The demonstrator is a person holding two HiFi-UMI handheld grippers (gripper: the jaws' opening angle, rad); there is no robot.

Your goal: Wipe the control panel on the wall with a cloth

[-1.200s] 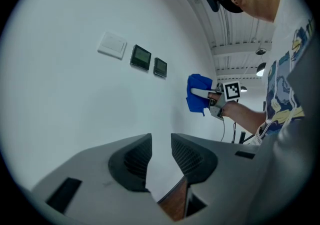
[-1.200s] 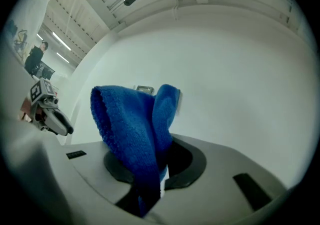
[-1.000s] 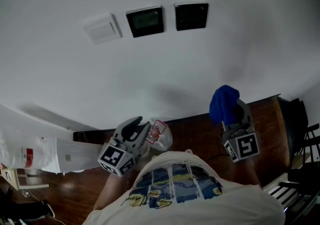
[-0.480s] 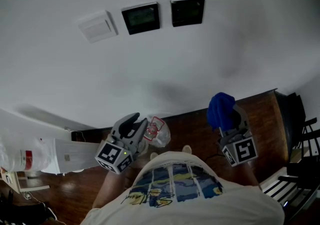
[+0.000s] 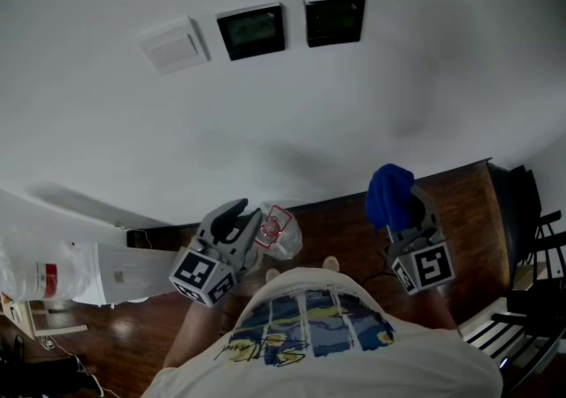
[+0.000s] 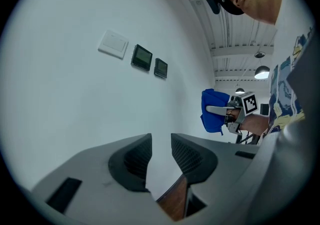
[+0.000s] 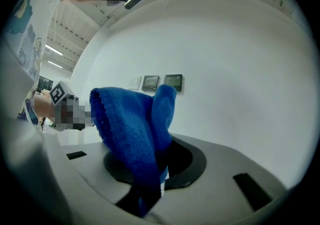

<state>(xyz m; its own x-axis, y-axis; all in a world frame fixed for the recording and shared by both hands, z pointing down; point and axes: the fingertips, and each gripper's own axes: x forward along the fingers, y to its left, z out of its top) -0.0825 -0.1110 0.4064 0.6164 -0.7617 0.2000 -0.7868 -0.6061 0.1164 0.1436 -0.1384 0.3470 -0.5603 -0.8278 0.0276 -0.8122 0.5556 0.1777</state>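
Note:
Two dark control panels [image 5: 253, 32] [image 5: 334, 21] hang side by side high on the white wall, and also appear in the left gripper view [image 6: 142, 57] and the right gripper view [image 7: 173, 81]. My right gripper [image 5: 405, 203] is held low, well below them, shut on a bunched blue cloth [image 5: 387, 186] that stands up from its jaws [image 7: 135, 129]. My left gripper [image 5: 237, 213] is lower left of the panels. Its jaws [image 6: 161, 149] stand a narrow gap apart with nothing between them. Neither gripper touches the wall.
A white switch plate [image 5: 174, 45] sits left of the panels. Below the wall runs a dark wooden floor [image 5: 345, 228] with a clear plastic bag with red print [image 5: 281, 235], a white object [image 5: 62, 274] at left and a black chair [image 5: 531, 299] at right.
Both grippers have sunk slightly in the head view and drifted a little left. The cloth stays in the right gripper. Almost nothing has moved in the last half second.

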